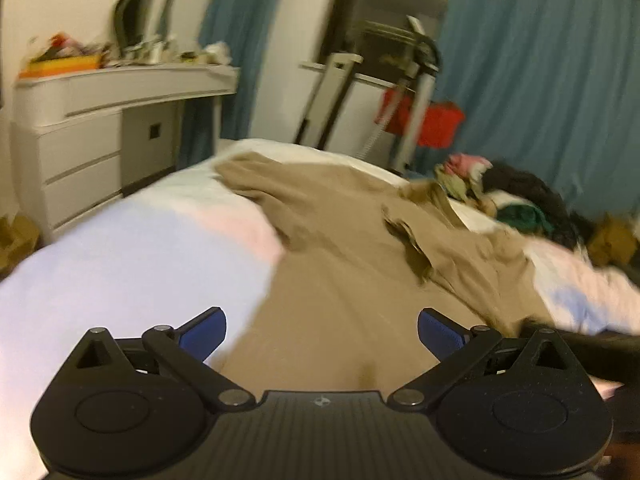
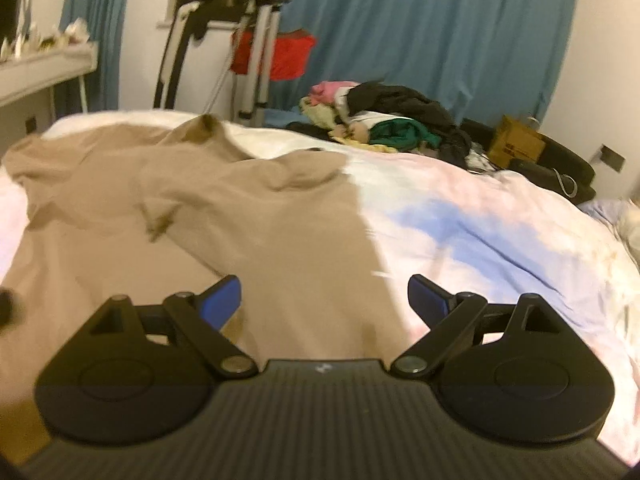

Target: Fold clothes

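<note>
Tan garment lies, seemingly loose, beneath both spread tools.

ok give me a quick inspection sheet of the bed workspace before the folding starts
surface: bed with a pale pink, white and blue cover, rumpled
job's things: tan garment spread loosely on the bed, creased, not yet folded
clutter: pile of mixed clothes at the far side of the bed, apart from the tan garment; cardboard box beyond it
grippers: left tongs open, above the tan garment's near part, holding nothing; right tongs open, over the garment's right edge, holding nothing
cables: nothing seen
surroundings: teal curtains, tripod with a red cloth behind it, white dresser with a cluttered top
</note>
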Demonstrator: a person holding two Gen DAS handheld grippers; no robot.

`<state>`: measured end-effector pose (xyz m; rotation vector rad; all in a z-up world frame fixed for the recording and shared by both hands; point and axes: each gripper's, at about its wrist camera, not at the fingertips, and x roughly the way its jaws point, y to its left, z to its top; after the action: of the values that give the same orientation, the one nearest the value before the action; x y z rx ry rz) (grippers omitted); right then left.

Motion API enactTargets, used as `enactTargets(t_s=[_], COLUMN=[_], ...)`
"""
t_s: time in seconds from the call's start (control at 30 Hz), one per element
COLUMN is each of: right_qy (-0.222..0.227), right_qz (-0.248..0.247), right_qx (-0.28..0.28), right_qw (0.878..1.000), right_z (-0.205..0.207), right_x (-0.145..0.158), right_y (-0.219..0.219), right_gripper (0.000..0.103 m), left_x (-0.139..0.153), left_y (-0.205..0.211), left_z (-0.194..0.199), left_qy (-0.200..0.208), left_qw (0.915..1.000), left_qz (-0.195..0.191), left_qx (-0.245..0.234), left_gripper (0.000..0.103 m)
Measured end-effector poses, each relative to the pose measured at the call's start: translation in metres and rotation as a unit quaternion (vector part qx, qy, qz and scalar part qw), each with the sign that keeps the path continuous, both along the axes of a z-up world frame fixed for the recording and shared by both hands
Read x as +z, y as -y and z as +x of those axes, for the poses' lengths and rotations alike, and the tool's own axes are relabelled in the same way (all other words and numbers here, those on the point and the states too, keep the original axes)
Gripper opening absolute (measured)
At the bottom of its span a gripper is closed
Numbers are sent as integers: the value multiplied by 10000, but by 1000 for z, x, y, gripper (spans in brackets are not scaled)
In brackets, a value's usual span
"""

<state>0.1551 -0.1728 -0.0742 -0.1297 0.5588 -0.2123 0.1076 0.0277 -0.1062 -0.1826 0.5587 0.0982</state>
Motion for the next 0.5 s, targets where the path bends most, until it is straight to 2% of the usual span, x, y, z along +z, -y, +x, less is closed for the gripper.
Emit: enactTargets(t_s=[0.1, 0.2, 0.3, 0.5], right_qy=[65, 135, 202, 322], right_qz=[238, 453, 569, 875], right_qx=[-72, -97, -77, -24], right_qw=[9997, 9988, 9981, 9956], right_z=[-29, -45, -52, -59], right_x=[11, 15, 13, 5], right_y=[30, 47, 54, 56], right_gripper=[92, 92, 92, 92], left_x=[-21, -37, -66, -80], left_y=[37, 61, 71, 65], left_z=[19, 31, 48, 43], left_qy=[-150, -55, -322, -39], left_qw=[9973, 9949, 9916, 9932], left_qz=[437, 538, 819, 663], left_qx=[-565, -851, -943, -959], left_gripper=[103, 103, 103, 103])
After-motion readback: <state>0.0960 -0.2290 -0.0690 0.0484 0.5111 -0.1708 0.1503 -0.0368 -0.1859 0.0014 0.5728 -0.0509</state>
